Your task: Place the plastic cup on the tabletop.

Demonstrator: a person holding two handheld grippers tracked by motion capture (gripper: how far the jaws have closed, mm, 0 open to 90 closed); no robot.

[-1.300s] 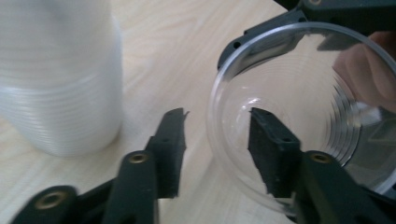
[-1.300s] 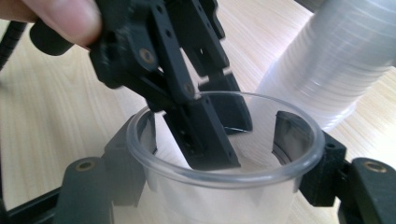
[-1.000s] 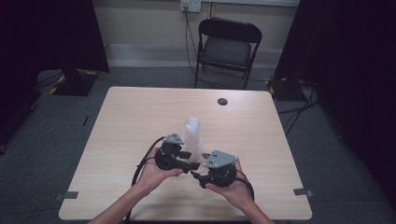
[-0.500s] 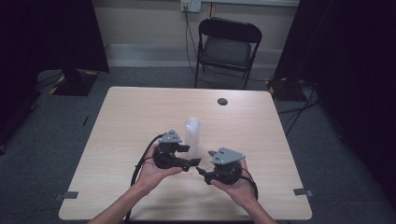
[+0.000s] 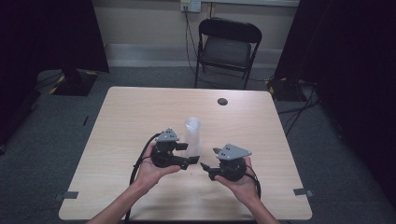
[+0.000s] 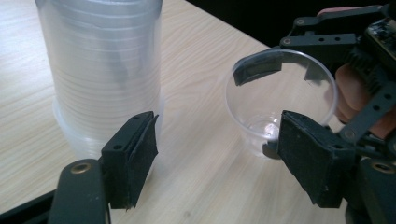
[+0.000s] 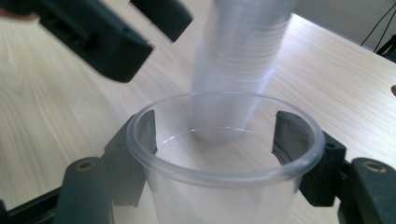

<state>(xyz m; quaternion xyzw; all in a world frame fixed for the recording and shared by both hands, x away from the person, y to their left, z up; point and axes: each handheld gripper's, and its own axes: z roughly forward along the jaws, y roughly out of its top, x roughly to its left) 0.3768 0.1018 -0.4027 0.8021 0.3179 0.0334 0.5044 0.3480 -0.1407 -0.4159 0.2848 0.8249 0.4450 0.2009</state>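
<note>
A tall stack of clear plastic cups [image 5: 192,132] stands mid-table; it also rises at the left in the left gripper view [image 6: 100,70]. My left gripper [image 5: 190,152] is open just in front of the stack, its fingers [image 6: 133,154] empty and wide apart. My right gripper [image 5: 209,157] is shut on a single clear cup [image 7: 224,154], held by the wall just under its rim, mouth up. That single cup [image 6: 280,98] faces the left gripper a short way off. The cup stack [image 7: 240,60] stands behind the held cup.
The light wooden table [image 5: 140,112] has a small dark round disc [image 5: 222,101] near its far edge. A black folding chair [image 5: 227,46] stands beyond the table. Cables trail from both grippers toward the near edge.
The two hands have drawn apart: my right gripper has shifted right with the single cup, my left gripper slightly left. The cup stack has stayed in place.
</note>
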